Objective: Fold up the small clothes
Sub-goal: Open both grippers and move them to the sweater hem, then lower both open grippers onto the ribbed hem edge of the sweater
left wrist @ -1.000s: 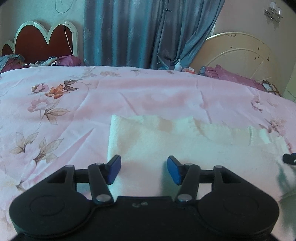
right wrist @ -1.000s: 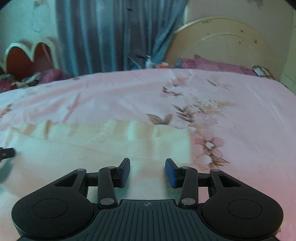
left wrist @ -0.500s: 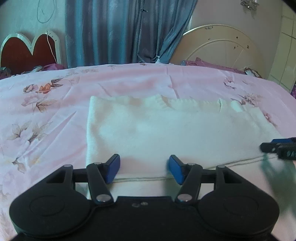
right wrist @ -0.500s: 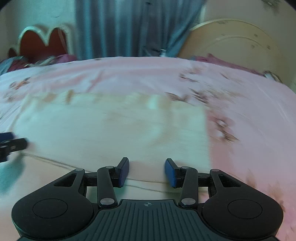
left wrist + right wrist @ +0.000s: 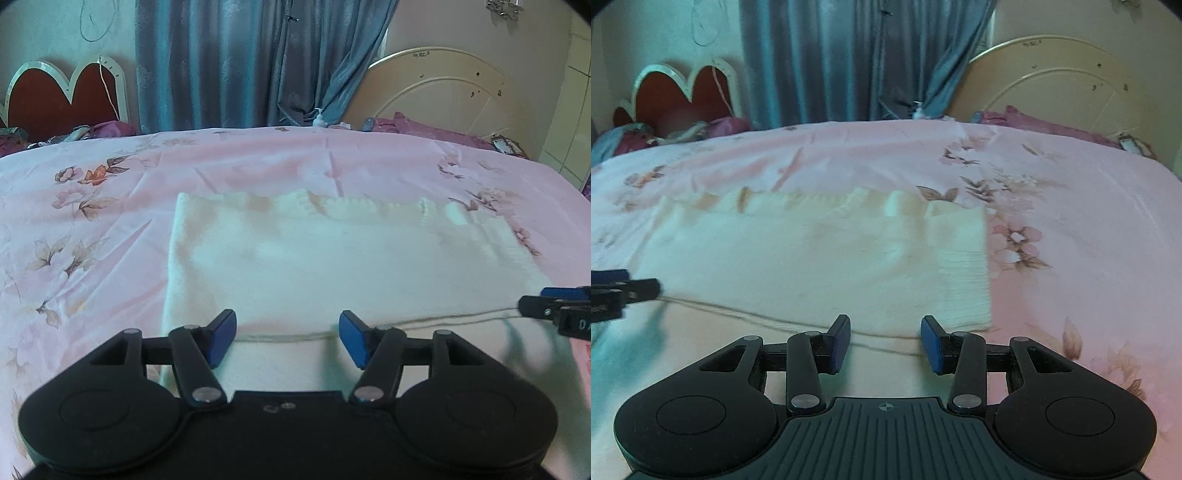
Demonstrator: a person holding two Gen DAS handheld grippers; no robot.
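Soft, dim daylight with a teal cast, fisheye bending at dark corners, the cream garment (image 5: 332, 266) washed out, right-wrist view slightly blurred.

Bed (image 5: 110, 258) under a pink floral sheet (image 5: 1071, 192), cream knitted garment (image 5: 332, 266) folded flat at its centre, purple pillows (image 5: 424, 127) at two o'clock, what may be crumpled clothes (image 5: 85, 131) at ten o'clock

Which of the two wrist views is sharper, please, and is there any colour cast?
Left wrist view: sharper, crisp flower print on the bedspread. Right wrist view: softer, the cream garment slightly smeared. Both: greenish tint lower left, fisheye bending at the edges.
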